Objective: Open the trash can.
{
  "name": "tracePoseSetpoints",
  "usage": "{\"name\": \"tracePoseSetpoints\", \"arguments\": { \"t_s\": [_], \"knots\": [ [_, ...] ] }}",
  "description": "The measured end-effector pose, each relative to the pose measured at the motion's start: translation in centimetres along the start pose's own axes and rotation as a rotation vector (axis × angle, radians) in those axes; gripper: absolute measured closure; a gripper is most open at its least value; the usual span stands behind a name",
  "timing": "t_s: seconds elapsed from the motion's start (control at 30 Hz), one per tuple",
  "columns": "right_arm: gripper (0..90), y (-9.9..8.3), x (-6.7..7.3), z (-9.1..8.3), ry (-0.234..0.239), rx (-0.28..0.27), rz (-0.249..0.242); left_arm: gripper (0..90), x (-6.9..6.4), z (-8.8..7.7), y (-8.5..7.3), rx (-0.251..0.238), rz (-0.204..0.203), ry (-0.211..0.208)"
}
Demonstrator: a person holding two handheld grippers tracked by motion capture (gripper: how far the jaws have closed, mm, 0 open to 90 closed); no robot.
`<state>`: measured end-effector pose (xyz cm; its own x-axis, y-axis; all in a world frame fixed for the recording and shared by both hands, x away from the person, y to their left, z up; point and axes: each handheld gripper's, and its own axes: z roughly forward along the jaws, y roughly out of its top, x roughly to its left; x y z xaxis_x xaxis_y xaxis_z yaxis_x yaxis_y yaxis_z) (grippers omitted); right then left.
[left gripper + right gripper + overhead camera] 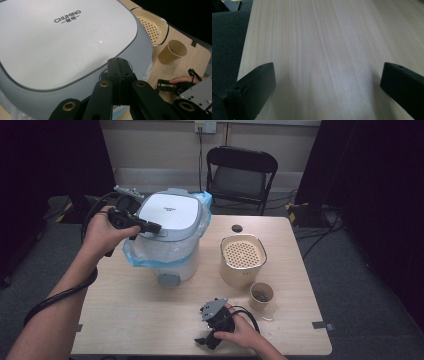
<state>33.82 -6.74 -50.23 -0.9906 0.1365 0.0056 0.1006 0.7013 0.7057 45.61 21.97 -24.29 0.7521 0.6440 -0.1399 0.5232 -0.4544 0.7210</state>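
On the wooden table (pixel 150 315) stands a white bin (pixel 170 240) with a grey lid (pixel 62 42) and a blue bag (pixel 131 254) inside. At the lid's edge, the left gripper (pixel 119 65) has its jaws pressed together. Near the paper cup (pixel 261 295), the right gripper (pixel 212 330) rests low with jaws spread wide.

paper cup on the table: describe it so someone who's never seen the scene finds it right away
Start at the white lidded bin with the blue bag, on the wooden table. To its right stands a beige container with a perforated insert. The paper cup sits just in front of that, nearer the person: small, tan, round, open-topped, the smallest vessel there.
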Motion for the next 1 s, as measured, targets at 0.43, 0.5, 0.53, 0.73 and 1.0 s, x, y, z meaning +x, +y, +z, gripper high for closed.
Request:
{"name": "tracePoseSetpoints", "arguments": {
  "t_s": [0.43, 0.5, 0.53, 0.73, 1.0],
  "knots": [
    [0.0, 0.0, 0.0, 0.0, 0.0, 0.0, 0.0, 90.0, 0.16, 0.38, -0.16, -0.031, -0.019, -0.024],
    [0.0, 0.0, 0.0, 0.0, 0.0, 0.0, 0.0, 90.0, 0.2, 0.36, -0.21, -0.031, -0.019, -0.026],
    [0.0, 0.0, 0.01, 0.0, 0.0, 0.0, 0.0, 90.0, 0.23, 0.37, -0.29, -0.033, -0.02, -0.03],
    [0.0, 0.0, 0.01, 0.0, 0.0, 0.0, 0.002, 90.0, 0.14, 0.39, -0.34, -0.03, 0.003, -0.027],
    [0.0, 0.0, 0.01, 0.0, 0.0, 0.0, 0.001, 90.0, 0.17, 0.45, -0.44, -0.034, 0.008, -0.039]
  ]
}}
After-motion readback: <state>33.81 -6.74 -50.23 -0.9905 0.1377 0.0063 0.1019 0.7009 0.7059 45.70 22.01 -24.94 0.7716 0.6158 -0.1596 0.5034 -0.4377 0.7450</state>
